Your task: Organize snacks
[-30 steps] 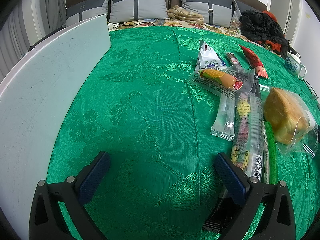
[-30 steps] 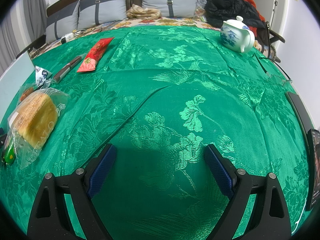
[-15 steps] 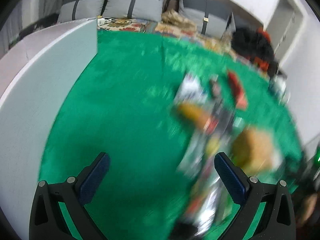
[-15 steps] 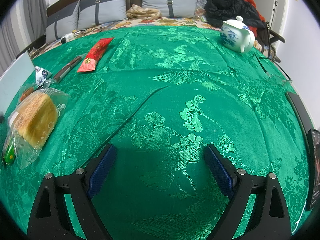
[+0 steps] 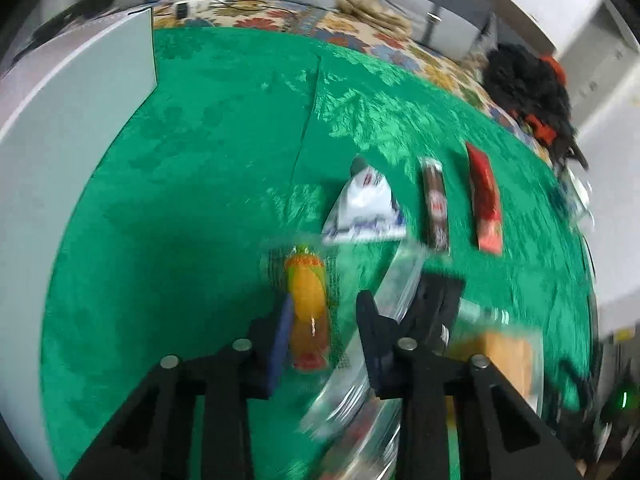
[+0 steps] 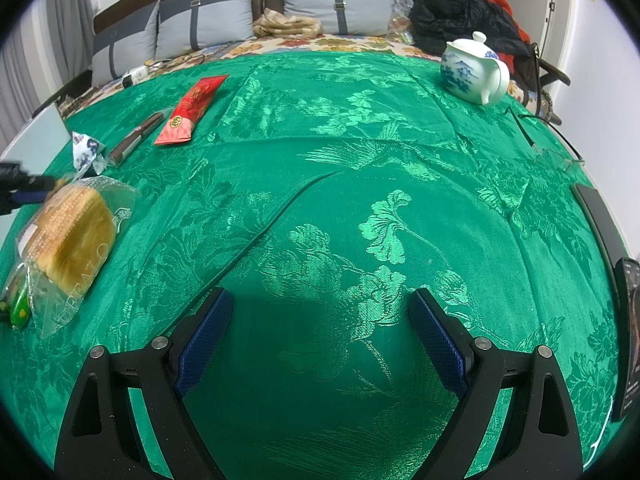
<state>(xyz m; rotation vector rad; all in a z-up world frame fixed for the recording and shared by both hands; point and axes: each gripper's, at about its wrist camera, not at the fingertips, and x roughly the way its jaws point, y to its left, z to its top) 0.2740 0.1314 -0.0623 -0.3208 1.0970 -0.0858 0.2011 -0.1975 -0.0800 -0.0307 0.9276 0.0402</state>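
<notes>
The left gripper point(image 5: 322, 322), which a second ago stood wide apart over bare green cloth at the lower edge of its view, has swung across to the cluster of snacks and drawn its jaws in around the corn-printed snack packet point(image 5: 308, 316); the picture is smeared by motion, but the dark blue pads sit just beside the yellow packet on either side and appear to pinch its clear wrapper, so I judge it clamped on that packet. That suggests the first pick of the sorting has begun. The other snacks lie untouched on the desk point(image 5: 208, 184): a white triangular pouch point(image 5: 364, 208) just above the gripper in the left view, then a brown bar point(image 5: 435, 204) and a red packet point(image 5: 486, 196) to its right, with the wrapped bread point(image 6: 72, 236) at the left edge of the right wrist view. The right gripper point(image 6: 320, 338) has not stirred; its jaws stand wide apart over empty cloth at the bottom centre of its frame, holding nothing. A white and blue teapot point(image 6: 474, 72) sits at the upper right there, well apart from the snacks.
</notes>
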